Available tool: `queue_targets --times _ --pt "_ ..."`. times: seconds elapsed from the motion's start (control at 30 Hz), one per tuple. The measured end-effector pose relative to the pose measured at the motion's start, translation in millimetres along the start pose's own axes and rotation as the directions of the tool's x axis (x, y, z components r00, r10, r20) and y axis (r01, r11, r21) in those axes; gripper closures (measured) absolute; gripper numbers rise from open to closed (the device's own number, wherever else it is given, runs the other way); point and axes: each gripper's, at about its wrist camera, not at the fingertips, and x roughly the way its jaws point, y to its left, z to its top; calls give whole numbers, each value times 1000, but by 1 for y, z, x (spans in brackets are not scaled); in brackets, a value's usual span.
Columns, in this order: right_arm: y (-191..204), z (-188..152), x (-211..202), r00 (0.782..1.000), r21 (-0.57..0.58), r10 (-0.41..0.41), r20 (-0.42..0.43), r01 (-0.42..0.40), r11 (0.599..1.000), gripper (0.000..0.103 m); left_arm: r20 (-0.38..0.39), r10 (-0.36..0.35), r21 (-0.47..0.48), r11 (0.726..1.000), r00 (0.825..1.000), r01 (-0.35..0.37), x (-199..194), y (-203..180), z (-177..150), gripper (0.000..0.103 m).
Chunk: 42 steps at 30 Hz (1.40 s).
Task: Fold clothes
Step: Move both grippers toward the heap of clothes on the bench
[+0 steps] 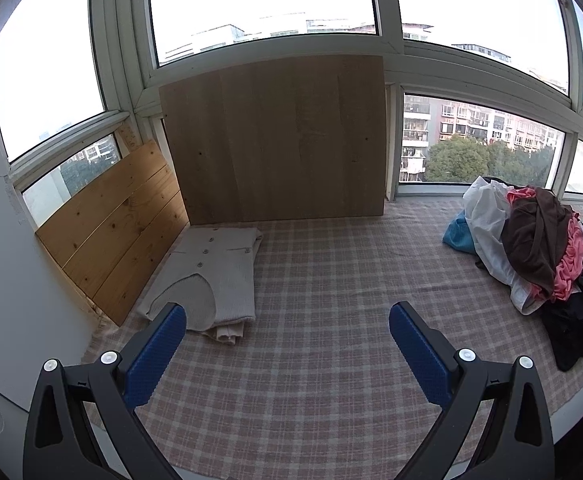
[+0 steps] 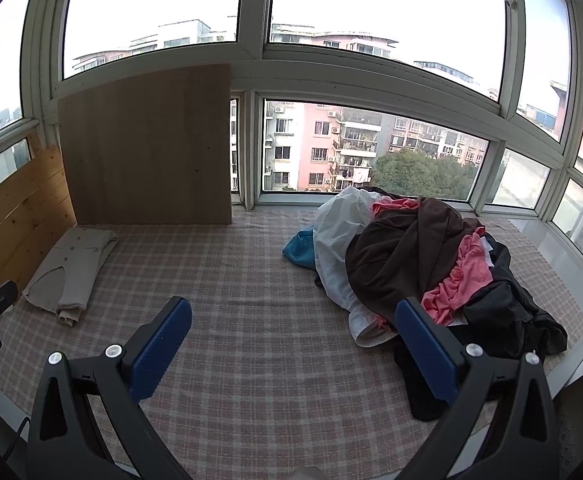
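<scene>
1. Left hand-held gripper [image 1: 287, 322]: blue pads spread wide, nothing between them, above the pink-and-grey checked cloth surface [image 1: 311, 280].
2. Right hand-held gripper [image 2: 293, 316]: also spread, empty.
3. Folded cream knit cardigan [image 1: 211, 276] lies far left by the pine plank panel [image 1: 111, 232].
4. Unfolded mixed-colour clothes pile [image 2: 419, 264] sits right, its edge just beside the right pad.

folded cream cardigan [image 1: 211, 276], buttons up, lying flat at the left by the wooden boards, another pale folded piece under it. unfolded pile [image 2: 423, 264] heaped at the right near the window: brown top [image 2: 399, 256] draped over the heap, pink garment [image 2: 459, 280] beneath, white one [image 2: 335, 232] on the left side, blue piece [image 2: 297, 252] poking out behind, black clothes [image 2: 511, 312] spilling toward the front.
</scene>
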Motion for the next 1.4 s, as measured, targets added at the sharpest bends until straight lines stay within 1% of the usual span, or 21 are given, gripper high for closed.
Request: queue_targets --times 0.07,0.37,0.7,0.9,1.1,1.4 --pt "1 0 1 1000 -4 -16 0 16 1000 0 0 -5 8 1000 1000 5 2 -2 1 1" --pt "-2 3 3 1000 18 -30 -2 30 999 0 1 -28 22 999 1000 28 12 -8 8 1" --pt "-14 3 13 996 58 -85 -24 86 995 0 8 -68 70 995 998 67 22 -22 19 1" --pt "-23 4 14 991 84 -132 -31 134 987 0 3 -99 101 990 995 98 30 -35 26 1" --pt "-36 3 16 981 106 -188 -46 192 976 0 2 -133 132 983 991 131 33 -48 31 1" --pt "-42 2 19 973 101 -223 -62 229 968 0 -4 -164 154 975 987 162 37 -63 35 1"
